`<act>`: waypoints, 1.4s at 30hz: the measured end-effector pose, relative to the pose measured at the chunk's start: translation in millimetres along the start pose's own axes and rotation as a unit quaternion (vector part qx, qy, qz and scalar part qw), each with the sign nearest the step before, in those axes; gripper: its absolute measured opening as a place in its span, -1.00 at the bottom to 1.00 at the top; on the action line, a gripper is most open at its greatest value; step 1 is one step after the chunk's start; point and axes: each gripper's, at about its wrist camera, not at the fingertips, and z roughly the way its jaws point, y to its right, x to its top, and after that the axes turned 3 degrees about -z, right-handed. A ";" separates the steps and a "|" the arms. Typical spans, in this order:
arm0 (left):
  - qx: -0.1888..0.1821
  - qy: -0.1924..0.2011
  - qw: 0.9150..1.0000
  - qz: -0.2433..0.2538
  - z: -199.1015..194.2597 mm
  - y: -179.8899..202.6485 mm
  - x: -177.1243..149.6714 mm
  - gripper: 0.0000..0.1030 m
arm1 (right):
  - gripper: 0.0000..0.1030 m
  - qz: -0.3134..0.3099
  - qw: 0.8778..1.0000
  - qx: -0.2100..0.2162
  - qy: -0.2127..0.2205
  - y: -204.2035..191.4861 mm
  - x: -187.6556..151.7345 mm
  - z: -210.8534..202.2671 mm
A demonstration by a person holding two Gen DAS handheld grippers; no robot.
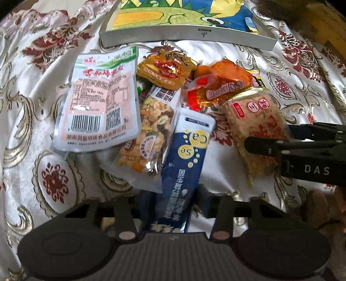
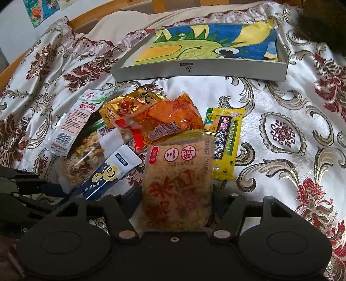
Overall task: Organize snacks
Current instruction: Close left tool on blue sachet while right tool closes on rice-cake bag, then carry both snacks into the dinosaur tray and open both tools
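Observation:
A pile of snack packets lies on a patterned cloth. My left gripper (image 1: pixel 174 213) is shut on the near end of a dark blue "Ca Se" packet (image 1: pixel 186 157), which also shows in the right wrist view (image 2: pixel 108 173). My right gripper (image 2: pixel 176 207) is shut on a clear rice-crisp packet with red print (image 2: pixel 179 183), which also shows in the left wrist view (image 1: pixel 257 129); the gripper enters that view from the right (image 1: pixel 255 138). Behind them lie a pink-white packet (image 1: pixel 97 101), a nut-mix packet (image 1: pixel 149 129), a gold packet (image 1: pixel 166 69), an orange packet (image 2: pixel 168 118) and a yellow packet (image 2: pixel 225 138).
A shallow grey box (image 1: pixel 186 36) lined with a colourful dragon drawing stands beyond the pile; it also shows in the right wrist view (image 2: pixel 201 69). A wooden frame (image 2: pixel 90 17) edges the cloth at the far side. The cloth (image 2: pixel 292 108) spreads to the right.

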 end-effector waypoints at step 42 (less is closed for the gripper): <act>-0.095 0.146 0.982 -0.077 -64.5 -4.2 -7.3 -0.32 | -0.10 0.104 0.984 0.065 0.130 29.7 -2.4 -62.7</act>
